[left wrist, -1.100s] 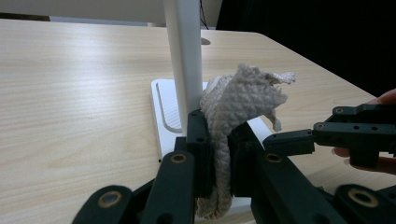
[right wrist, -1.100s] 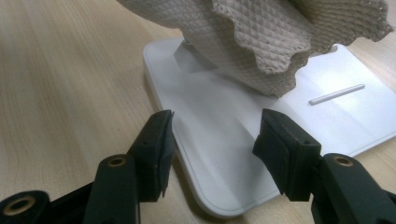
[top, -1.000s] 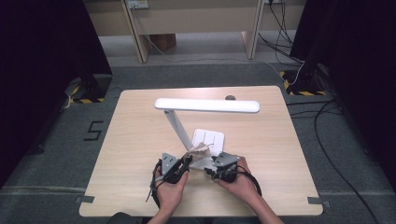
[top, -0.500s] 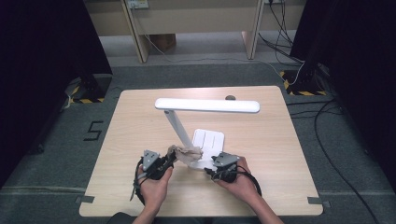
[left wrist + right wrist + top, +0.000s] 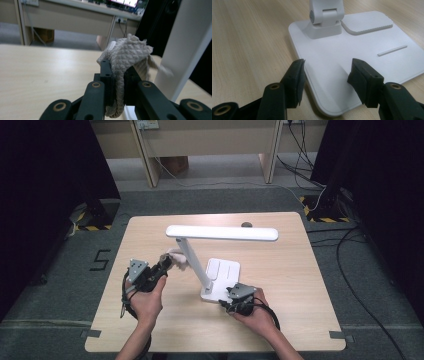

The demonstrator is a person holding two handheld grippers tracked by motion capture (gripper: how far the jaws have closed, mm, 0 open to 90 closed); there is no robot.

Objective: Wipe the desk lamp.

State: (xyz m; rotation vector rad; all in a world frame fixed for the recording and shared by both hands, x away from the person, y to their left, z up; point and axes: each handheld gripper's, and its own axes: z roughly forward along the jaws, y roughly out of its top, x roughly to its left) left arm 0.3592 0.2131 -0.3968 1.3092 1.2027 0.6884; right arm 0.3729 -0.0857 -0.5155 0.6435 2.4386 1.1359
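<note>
A cream cloth (image 5: pixel 125 57) sits pinched between the jaws of the left gripper (image 5: pixel 161 267), bunched up above the jaw tips and hanging down between them. It is a soft, woven fabric with a quilted, rope-like weave and frayed edges. Held off the tabletop (image 5: pixel 150 235), it lies just in front of the gripper, right beside the lamp's slanted white arm (image 5: pixel 195 262). The lamp (image 5: pixel 222 232) is smooth white plastic: a long flat head running level across the tabletop and a flat rectangular base (image 5: pixel 367 50) with rounded corners. The right gripper (image 5: pixel 325 75) has its jaws spread on either side of the near corner of that base, the pads close to its edge, the base stretching away ahead of it.
</note>
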